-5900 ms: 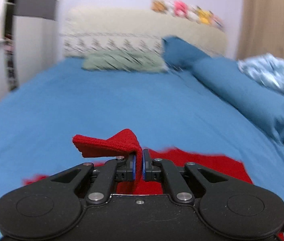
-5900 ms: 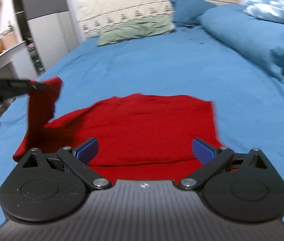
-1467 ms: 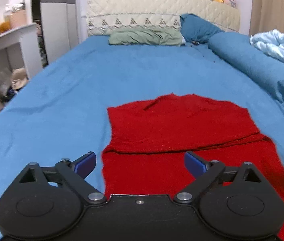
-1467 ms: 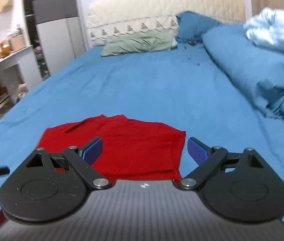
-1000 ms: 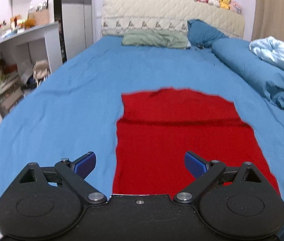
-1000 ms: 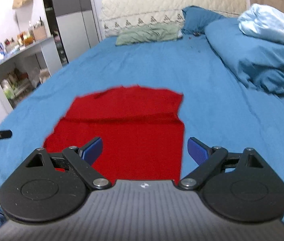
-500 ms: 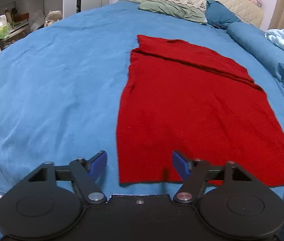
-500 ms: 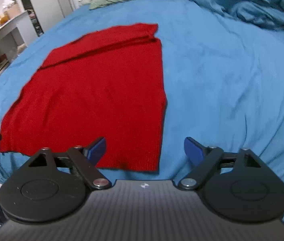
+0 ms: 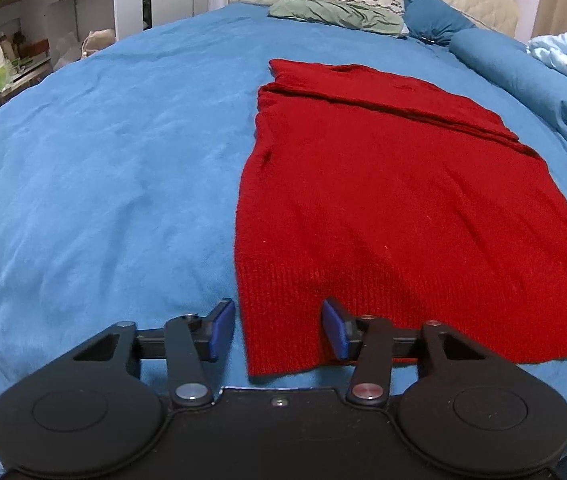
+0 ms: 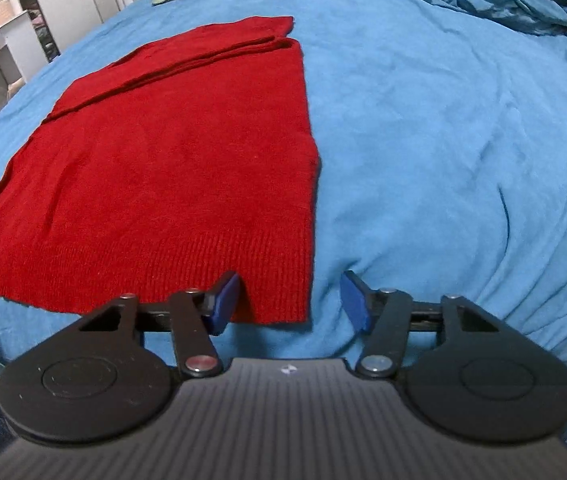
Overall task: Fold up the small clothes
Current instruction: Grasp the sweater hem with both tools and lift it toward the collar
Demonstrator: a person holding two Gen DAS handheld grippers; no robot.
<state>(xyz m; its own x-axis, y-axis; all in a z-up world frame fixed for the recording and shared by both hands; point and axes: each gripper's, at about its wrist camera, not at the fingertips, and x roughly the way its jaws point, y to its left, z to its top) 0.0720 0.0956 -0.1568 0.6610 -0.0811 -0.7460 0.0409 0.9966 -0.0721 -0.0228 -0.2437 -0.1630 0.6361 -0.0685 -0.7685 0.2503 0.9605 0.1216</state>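
Left gripper closing around red sweater's corner.

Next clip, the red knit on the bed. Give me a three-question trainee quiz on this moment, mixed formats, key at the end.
1. True or false: the red sweater lies flat on the blue bedsheet, with a folded band across its far end.
2. Multiple choice: the left gripper lines up with which part of the sweater? A) far collar end B) near left hem corner C) middle of the body
3. Fill in: the right gripper straddles the near right corner of the ribbed ____.

Key: 1 true. 2 B. 3 hem. Both grippers' jaws are closing, each with a hem corner between the pads, and neither pair presses the knit yet.
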